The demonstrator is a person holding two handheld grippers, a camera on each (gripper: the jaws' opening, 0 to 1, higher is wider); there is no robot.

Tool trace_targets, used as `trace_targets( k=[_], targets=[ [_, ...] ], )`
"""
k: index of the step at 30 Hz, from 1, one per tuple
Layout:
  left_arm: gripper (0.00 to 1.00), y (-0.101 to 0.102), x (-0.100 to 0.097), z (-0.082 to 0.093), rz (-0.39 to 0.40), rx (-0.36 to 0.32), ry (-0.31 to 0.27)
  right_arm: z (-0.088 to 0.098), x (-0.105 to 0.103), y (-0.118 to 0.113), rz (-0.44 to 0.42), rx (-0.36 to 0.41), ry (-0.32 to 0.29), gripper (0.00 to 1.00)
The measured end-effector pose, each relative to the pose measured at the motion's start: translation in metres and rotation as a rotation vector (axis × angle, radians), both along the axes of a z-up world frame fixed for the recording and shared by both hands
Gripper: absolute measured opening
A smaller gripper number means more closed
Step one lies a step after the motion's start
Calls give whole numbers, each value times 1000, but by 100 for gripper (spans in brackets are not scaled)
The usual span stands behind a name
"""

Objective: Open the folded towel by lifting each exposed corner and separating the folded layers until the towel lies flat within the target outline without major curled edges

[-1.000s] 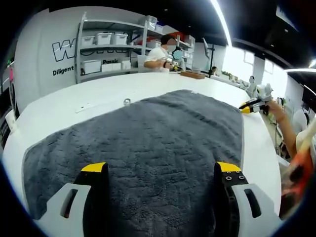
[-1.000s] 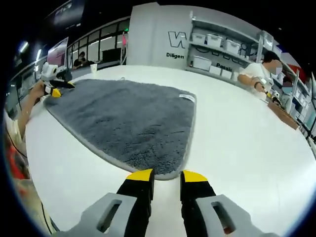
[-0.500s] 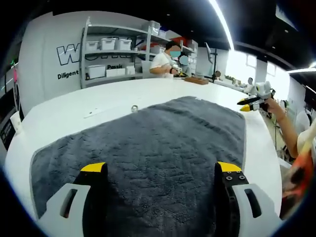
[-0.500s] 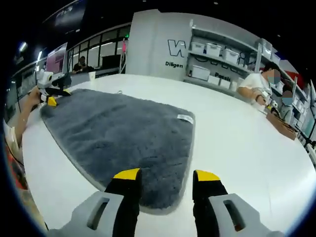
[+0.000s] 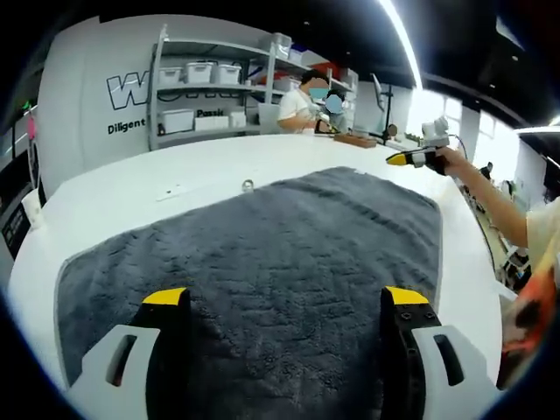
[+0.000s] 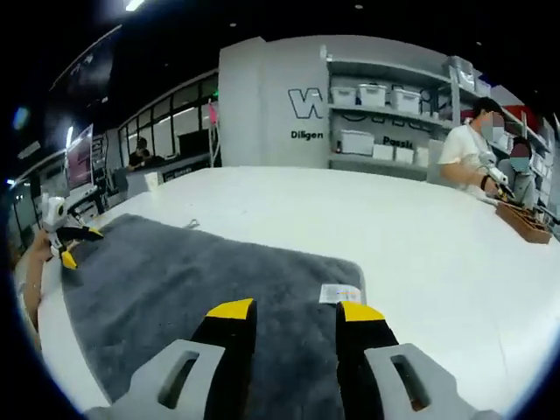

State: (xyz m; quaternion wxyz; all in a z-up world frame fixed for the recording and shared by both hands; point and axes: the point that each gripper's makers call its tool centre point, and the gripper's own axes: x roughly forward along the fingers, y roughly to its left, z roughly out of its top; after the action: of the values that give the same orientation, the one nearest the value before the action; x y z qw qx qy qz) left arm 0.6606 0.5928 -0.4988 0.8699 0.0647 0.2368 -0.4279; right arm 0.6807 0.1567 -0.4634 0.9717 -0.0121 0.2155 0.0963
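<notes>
Towel (image 5: 262, 262) dark grey, spread open and flat on white bench (image 5: 131, 188), one layer, edges lying down as far as visible. Left gripper (image 5: 284, 302) low over near part of towel, jaws wide apart, yellow tips, nothing between them; cannot tell if tips touch the pile. Right gripper (image 5: 409, 157) seen in left gripper view at far right, in a hand, above the towel's far right corner, clear of the cloth.

Right gripper view: right gripper (image 6: 286, 311) above towel (image 6: 175, 280) near its corner, jaws parted moderately, empty. White label (image 6: 335, 293) on towel edge just beside the right jaw tip. Left gripper (image 6: 63, 249) at far left of that view, held in a hand, at the towel's opposite end.

Small metal bit (image 5: 248, 185) on bench just beyond towel's far edge. Shelving (image 5: 210, 96) with white bins against back wall, lettering on wall beside it. Two people (image 6: 477, 149) at far side of bench, wooden tray (image 6: 525, 220) near them.
</notes>
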Motion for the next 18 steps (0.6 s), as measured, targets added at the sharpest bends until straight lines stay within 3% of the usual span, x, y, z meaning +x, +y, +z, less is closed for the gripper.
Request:
trace_targets(
  k=[7, 9, 10, 12, 18],
  targets=[
    [88, -1, 0, -7, -4, 10, 21, -17, 58, 4, 52, -54, -3, 38],
    [88, -2, -1, -6, -8, 5, 23, -27, 70, 5, 63, -66, 11, 45],
    [88, -2, -1, -5, -9, 1, 23, -34, 76, 5, 66, -83, 25, 53],
    [88, -2, -1, -5, -7, 0, 21, -43, 85, 5, 92, -97, 42, 60],
    [88, 1, 1, -3, 1, 1, 17, -65, 93, -4, 92, -106, 94, 58]
  ],
)
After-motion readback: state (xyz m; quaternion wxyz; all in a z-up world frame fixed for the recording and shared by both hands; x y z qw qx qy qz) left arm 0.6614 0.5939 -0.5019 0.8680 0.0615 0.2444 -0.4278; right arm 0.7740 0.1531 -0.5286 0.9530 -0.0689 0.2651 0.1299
